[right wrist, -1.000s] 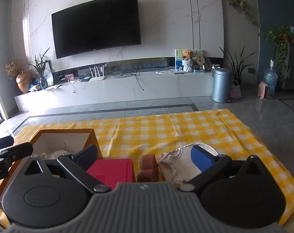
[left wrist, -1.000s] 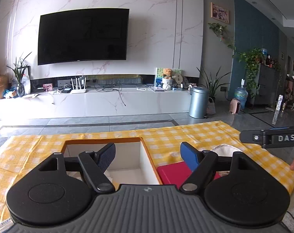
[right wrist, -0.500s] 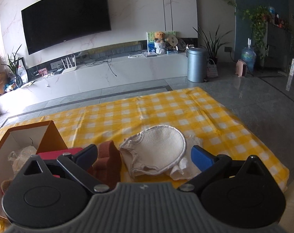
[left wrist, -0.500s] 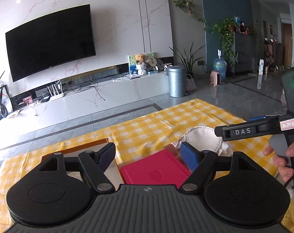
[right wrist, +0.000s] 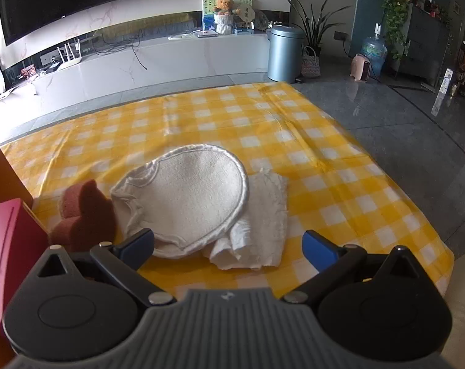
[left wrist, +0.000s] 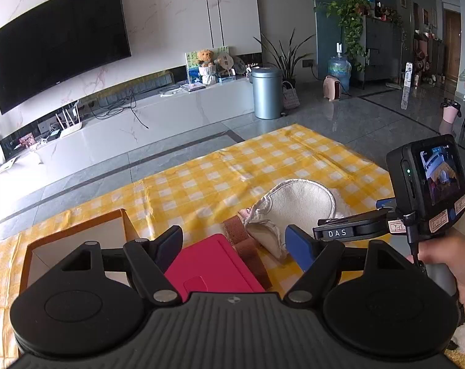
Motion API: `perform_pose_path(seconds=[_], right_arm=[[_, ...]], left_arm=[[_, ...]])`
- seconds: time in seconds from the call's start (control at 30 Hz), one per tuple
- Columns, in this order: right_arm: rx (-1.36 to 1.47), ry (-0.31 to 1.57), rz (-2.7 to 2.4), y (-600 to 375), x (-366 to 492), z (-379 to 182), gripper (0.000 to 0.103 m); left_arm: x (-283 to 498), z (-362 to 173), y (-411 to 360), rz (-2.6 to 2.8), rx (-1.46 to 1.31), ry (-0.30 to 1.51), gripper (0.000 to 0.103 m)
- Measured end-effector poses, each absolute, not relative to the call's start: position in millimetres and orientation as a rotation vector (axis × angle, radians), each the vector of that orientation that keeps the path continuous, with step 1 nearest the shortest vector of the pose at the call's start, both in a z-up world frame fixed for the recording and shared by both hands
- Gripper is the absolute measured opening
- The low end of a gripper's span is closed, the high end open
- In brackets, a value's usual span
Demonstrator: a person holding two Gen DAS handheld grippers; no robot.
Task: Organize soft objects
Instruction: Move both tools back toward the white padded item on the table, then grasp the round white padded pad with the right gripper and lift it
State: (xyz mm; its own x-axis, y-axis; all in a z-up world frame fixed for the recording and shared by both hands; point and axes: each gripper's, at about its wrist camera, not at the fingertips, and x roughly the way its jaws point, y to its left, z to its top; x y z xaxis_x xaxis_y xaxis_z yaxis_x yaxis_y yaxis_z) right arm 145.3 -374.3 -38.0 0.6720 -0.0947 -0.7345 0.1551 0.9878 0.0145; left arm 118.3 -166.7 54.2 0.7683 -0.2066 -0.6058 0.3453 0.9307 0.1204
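Both tongs open over the soft things on the yellow cloth.

The right tongs (right wrist: 228, 247) are wide apart, holding nothing, with the white mitt (right wrist: 186, 203) just past the tips and a crumpled towel (right wrist: 260, 230) under its right side. A brown sponge (right wrist: 85, 215) touches the mitt's left side. The left tongs (left wrist: 234, 246) are apart too, above a red lid (left wrist: 211, 264) beside the box (left wrist: 75, 233). The cloth (right wrist: 294, 123) lies on a grey floor, facing a TV (left wrist: 54, 40). The mitt's long way runs left to right, round end to the right.
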Motion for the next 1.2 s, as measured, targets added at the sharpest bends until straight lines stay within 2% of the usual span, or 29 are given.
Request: perform_pose_path(seconds=[0.2,0.47,0.67,0.83,1.0,1.2], right_arm=[[0.168,0.848,-0.149,-390.1,148.3,-44.2,0.100],[0.131,0.871,-0.165,-386.5,159.0,-55.9,0.100],[0.104,0.874,-0.186,-386.6,172.3,-64.1,0.100],[0.250,0.790,-0.053,-392.9,176.5,-55.0,0.100],[0.278,0.849,-0.053,-392.7,199.1,-60.7,0.100],[0.470,0.882,-0.095,-426.0,219.9,-85.5,0.099]], left_arm=[[132.4,38.8,-174.7,-0.326,0.231,0.676,0.089],[154.7,36.0,-176.4,-0.319,0.166,0.725,0.089],[153.4,35.4,-179.7,-0.336,0.227,0.731,0.089],[149.1,36.8,-182.9,-0.346,0.279,0.695,0.089],[147.9,33.2,-186.4,-0.367,0.305,0.695,0.089],[153.2,29.1,-188.2,-0.348,0.317,0.699,0.089]])
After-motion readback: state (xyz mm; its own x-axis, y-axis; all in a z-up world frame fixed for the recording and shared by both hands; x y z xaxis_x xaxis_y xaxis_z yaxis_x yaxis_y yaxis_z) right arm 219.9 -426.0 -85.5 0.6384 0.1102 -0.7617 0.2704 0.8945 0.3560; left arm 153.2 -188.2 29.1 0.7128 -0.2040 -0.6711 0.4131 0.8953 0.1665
